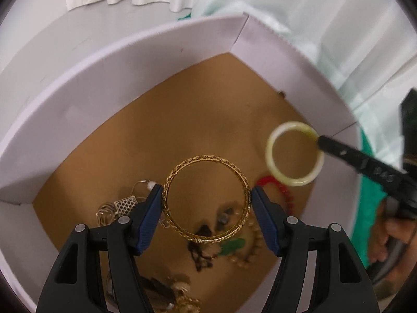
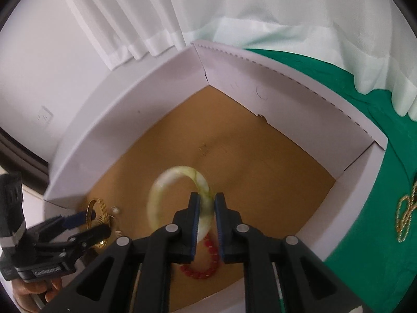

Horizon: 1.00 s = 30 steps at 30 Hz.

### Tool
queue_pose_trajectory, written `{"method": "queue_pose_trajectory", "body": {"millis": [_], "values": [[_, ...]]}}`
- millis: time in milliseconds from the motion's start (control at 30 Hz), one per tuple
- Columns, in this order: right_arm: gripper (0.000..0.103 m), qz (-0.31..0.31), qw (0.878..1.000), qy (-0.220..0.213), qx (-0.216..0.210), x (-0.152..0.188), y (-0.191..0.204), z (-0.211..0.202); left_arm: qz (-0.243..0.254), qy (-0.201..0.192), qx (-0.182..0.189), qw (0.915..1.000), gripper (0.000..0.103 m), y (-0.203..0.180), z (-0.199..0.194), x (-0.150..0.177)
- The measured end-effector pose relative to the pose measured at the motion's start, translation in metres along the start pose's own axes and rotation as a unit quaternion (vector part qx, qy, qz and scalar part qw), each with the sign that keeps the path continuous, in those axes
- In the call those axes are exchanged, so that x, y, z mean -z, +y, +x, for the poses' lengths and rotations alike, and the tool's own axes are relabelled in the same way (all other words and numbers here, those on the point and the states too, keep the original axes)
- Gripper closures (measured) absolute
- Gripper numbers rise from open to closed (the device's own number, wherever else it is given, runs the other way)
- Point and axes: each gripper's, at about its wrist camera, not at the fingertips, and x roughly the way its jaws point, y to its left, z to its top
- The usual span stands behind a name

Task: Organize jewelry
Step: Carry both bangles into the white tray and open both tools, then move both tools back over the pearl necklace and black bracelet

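Spread wide, the left gripper (image 1: pixel 207 195) clamps a gold filigree bangle (image 1: pixel 206 198) by its outer rim, above the white box (image 1: pixel 109 83) with its brown floor. Nearly closed, the right gripper (image 2: pixel 207 203) pinches a pale jade bangle (image 2: pixel 166 185) over a red bead bracelet (image 2: pixel 206 263). Other jewelry lies heaped below the gold bangle. A gold chain (image 2: pixel 405 214) rests outside on the green cloth (image 2: pixel 365 234).

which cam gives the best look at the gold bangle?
Left wrist. The gold bangle shows as a full, sharp ring, face-on, clamped across its width between the left gripper fingers. In the right wrist view it sits small at the left edge, edge-on and partly hidden by that gripper.
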Motion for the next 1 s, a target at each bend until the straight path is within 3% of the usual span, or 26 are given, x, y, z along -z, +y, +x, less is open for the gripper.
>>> {"method": "queue_pose_trajectory", "body": {"millis": [67,100,133,200,367,467,600,733,900,1000], "values": [[0.087,-0.009,0.999,-0.020,0.028,0.004,0.000,-0.008,0.003,0.005,-0.014,0.9999,0.019,-0.001,0.006,0.004],[0.075,-0.016,0.999,-0.030,0.035,0.006,0.000,-0.015,-0.001,0.005,-0.013,0.9999,0.015,0.000,0.005,0.007],[0.052,-0.020,0.998,-0.040,0.039,0.007,0.000,-0.022,-0.005,0.001,-0.012,0.9999,0.011,0.000,0.003,0.007],[0.033,-0.019,0.997,-0.070,0.041,0.012,-0.006,-0.042,-0.006,-0.009,-0.009,0.9999,0.010,0.000,-0.006,0.011],[0.033,-0.015,0.993,-0.110,0.033,0.039,-0.035,-0.090,0.014,-0.066,-0.013,0.9977,0.008,-0.019,-0.059,0.028],[0.031,-0.021,0.990,-0.120,0.065,0.069,-0.069,-0.111,0.035,-0.094,-0.007,0.9949,0.007,-0.044,-0.087,0.046],[0.031,-0.041,0.981,-0.121,0.143,0.130,-0.124,-0.123,0.087,-0.116,0.024,0.9891,0.006,-0.095,-0.113,0.079],[0.031,-0.006,0.969,-0.105,0.225,0.198,-0.196,-0.132,0.139,-0.114,0.062,0.9818,0.005,-0.151,-0.122,0.108],[0.031,0.064,0.956,-0.117,0.263,0.249,-0.257,-0.167,0.185,-0.086,0.124,0.9712,0.004,-0.215,-0.107,0.133],[0.031,0.085,0.950,-0.119,0.277,0.270,-0.274,-0.181,0.197,-0.071,0.133,0.9687,0.004,-0.248,-0.079,0.140]]}}
